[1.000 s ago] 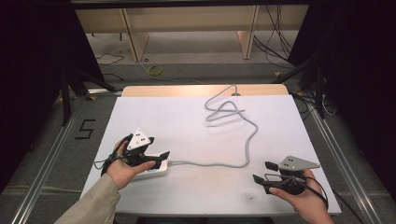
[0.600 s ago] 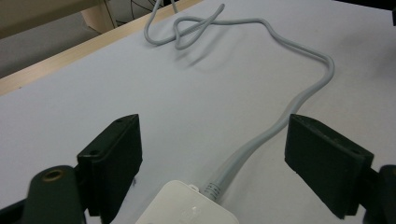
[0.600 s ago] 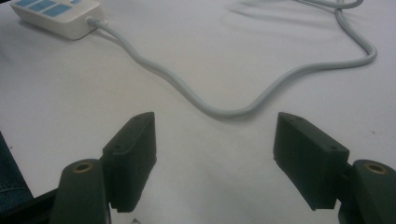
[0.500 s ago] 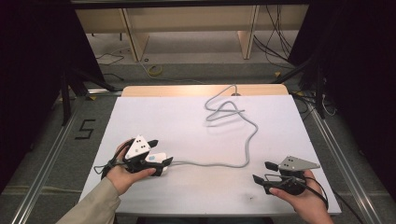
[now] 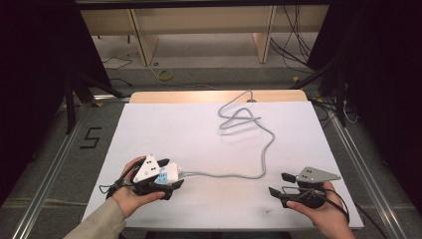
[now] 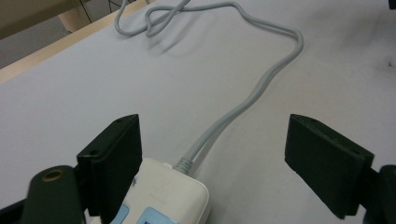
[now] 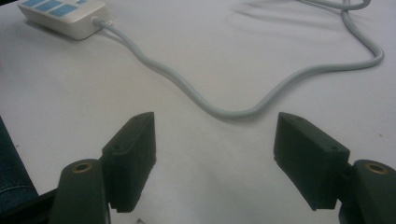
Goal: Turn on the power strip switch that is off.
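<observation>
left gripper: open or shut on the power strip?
Open. In the left gripper view the left gripper has its jaws wide apart; the power strip lies between them, against one jaw, the other clear.

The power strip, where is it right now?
In the high view the power strip lies at the table's near-left, between the open jaws of the left gripper, its grey cord running right.

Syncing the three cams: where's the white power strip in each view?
High view: power strip at lower left of the table, at the left gripper.
Left gripper view: bottom centre-left, against the left-hand jaw, jaws open.
Right gripper view: top left corner, far from the open right gripper.
Shared landmark: the grey cable leaving the strip.
</observation>
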Available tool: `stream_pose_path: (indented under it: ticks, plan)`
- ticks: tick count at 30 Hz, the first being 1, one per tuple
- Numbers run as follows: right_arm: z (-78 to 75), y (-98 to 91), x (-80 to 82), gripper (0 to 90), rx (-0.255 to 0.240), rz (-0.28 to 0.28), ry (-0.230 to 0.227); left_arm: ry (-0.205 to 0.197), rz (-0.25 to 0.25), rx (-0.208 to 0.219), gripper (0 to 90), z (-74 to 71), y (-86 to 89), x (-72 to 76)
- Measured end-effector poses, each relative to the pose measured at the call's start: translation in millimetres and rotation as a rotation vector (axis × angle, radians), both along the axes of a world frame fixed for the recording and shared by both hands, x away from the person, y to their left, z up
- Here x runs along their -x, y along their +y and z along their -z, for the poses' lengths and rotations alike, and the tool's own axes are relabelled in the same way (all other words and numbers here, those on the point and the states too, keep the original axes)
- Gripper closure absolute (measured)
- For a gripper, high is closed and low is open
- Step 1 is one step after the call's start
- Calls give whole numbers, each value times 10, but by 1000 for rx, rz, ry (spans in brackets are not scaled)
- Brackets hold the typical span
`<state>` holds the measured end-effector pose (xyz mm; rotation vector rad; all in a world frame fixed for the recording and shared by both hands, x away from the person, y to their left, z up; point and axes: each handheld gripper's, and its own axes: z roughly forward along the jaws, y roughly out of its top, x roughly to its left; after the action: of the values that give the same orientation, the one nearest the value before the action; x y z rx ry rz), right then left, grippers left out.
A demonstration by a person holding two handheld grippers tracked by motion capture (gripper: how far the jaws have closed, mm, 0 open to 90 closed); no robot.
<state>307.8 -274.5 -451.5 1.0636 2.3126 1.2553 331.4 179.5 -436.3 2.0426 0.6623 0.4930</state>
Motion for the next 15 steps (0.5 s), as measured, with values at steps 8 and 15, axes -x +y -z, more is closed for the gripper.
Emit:
stream_pose_path:
  ticks: [8, 15]
  plan:
    - [1, 6, 3, 303, -1, -2, 1, 4, 6, -23, 195, 41, 6, 36]
    - [2, 7, 2, 302, -2, -5, 2, 1, 9, -26, 196, 48, -18, 29]
